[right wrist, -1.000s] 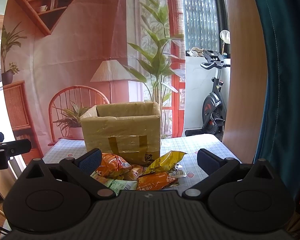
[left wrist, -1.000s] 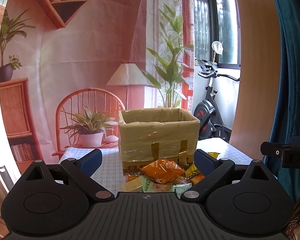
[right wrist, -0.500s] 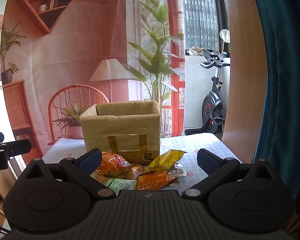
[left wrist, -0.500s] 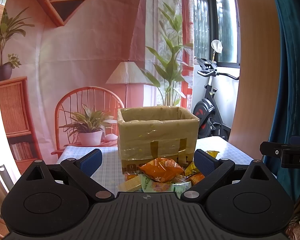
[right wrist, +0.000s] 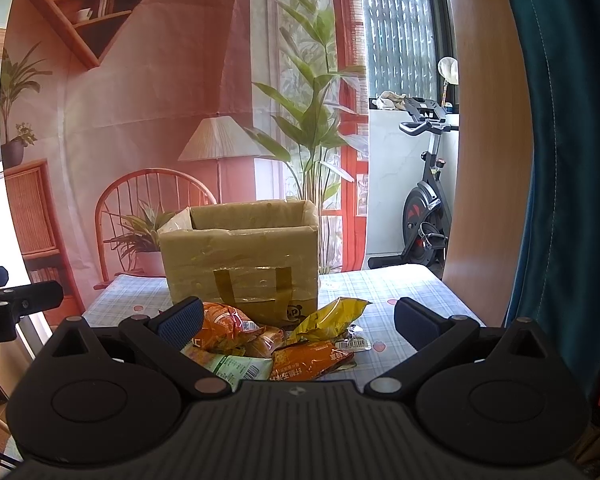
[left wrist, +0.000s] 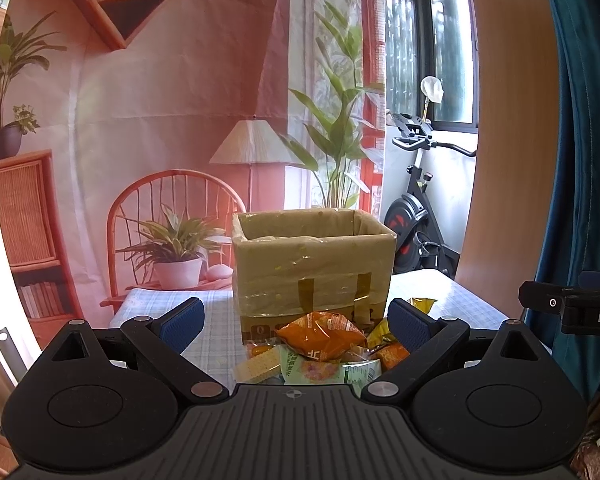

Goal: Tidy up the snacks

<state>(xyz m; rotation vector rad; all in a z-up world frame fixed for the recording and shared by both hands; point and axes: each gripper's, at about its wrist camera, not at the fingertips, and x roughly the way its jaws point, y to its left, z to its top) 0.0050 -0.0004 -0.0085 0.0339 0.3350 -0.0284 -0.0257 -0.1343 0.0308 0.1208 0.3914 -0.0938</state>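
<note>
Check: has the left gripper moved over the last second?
Barely: left gripper tipped up slightly; the tape-covered cardboard box sits a touch lower in view. Jaws open.

The left gripper (left wrist: 294, 316) hangs over the checked tablecloth (left wrist: 216, 320) with its jaws spread wide and nothing between them. At its 12 o'clock stands an open-topped cardboard box (left wrist: 314, 268) wrapped in tape. Just in front of the box lies a heap of snack packets: an orange packet (left wrist: 320, 340) on top, a pale cracker pack (left wrist: 258, 366) at its 8 o'clock, a green-and-white packet (left wrist: 328, 370) at 6 o'clock, and a yellow packet (left wrist: 420, 303) at 2 o'clock. The right gripper (left wrist: 572, 308) juts in at 3 o'clock.
</note>
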